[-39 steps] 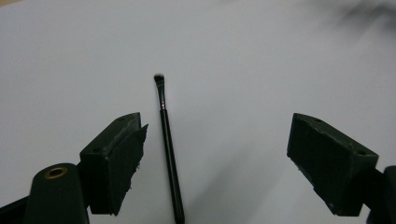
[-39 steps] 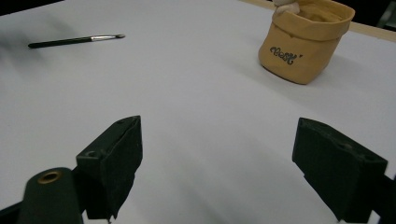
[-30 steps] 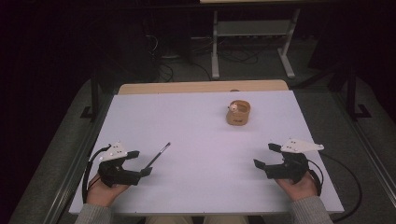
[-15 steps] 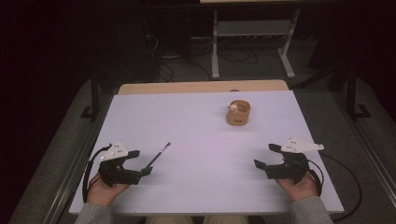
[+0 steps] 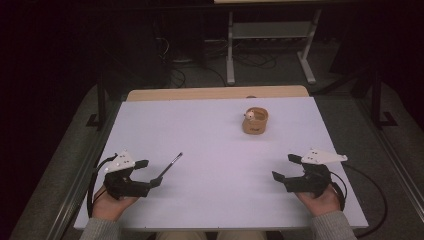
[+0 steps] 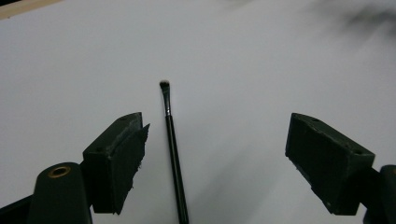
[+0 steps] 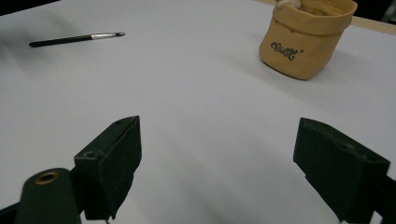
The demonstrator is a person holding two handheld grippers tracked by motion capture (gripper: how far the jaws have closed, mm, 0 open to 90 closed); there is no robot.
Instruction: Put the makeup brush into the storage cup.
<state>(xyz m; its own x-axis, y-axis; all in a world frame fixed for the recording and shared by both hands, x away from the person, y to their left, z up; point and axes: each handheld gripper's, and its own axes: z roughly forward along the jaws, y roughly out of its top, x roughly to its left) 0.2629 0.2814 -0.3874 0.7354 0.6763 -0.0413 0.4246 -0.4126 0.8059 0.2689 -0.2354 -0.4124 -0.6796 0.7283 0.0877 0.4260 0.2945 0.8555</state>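
While both hands rest at the near edge of the white table (image 5: 215,135), nothing has shifted since the earlier frames. The left gripper (image 5: 150,174) sits with its jaws spread wide around a thin black brush (image 6: 172,144), which lies flat between them, closer to one jaw, touching neither. The right gripper (image 5: 284,169) is also spread wide and holds nothing. A small tan pouch (image 7: 306,39) stands upright farther back, well apart from both.

The brush's (image 6: 172,149) handle end is cut off below.
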